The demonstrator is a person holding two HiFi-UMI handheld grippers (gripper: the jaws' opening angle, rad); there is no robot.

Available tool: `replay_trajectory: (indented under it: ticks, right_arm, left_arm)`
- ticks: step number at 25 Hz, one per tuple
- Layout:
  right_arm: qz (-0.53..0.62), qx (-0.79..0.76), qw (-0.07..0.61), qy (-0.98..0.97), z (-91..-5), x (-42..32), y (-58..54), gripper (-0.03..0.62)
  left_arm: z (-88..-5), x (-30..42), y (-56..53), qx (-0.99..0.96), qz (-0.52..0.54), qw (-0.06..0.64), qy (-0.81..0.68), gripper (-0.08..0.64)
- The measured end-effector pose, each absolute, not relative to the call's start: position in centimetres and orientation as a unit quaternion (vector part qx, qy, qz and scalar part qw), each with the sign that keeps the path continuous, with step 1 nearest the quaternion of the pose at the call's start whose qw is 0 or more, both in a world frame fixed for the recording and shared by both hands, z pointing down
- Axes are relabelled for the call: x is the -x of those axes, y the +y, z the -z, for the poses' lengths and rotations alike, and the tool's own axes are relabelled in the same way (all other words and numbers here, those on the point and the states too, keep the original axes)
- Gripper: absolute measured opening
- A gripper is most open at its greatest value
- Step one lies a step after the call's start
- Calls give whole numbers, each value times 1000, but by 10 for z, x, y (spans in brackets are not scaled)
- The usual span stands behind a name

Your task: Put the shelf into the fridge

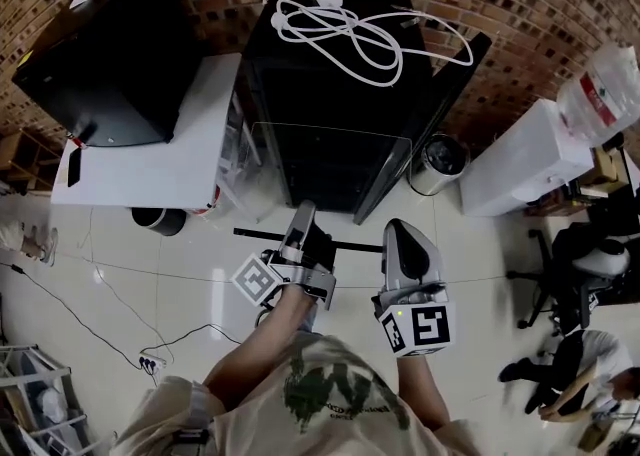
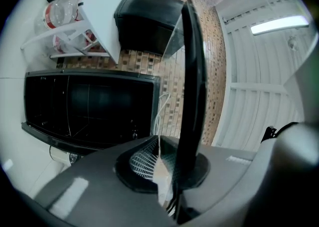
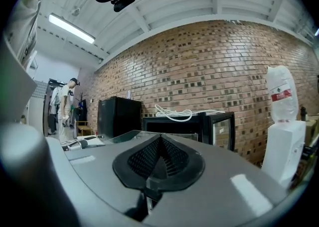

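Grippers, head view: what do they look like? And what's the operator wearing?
Left gripper and right gripper: grey moulded shells with black mesh-textured pads. Each carries a white cube with black square markers. No cables show on either. The operator wears a pale T-shirt with a dark green print.

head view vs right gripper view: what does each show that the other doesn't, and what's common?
Head view only: the left claw at the black front bar of the shelf, the tiled floor and a power strip.
Right gripper view only: ceiling light strips, and a close look at the right claw, whose pads meet.
Both: the black fridge with its door open, the white cable on top, the brick wall and the water dispenser.
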State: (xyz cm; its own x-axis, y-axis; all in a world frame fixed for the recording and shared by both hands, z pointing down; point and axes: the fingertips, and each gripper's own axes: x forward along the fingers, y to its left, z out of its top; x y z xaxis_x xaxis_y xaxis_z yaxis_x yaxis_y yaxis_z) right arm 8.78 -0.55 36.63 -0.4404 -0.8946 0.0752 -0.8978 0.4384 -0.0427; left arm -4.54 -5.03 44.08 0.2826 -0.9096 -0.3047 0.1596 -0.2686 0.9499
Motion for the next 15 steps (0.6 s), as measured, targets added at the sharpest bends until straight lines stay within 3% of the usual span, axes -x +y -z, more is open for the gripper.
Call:
replay_trajectory:
  ticks: [15]
  right_arm:
    - [-49, -556, 42, -829, -373, -57, -83, 0]
  left_arm:
    - [-461, 61, -122, -606, 492, 555, -286, 20]
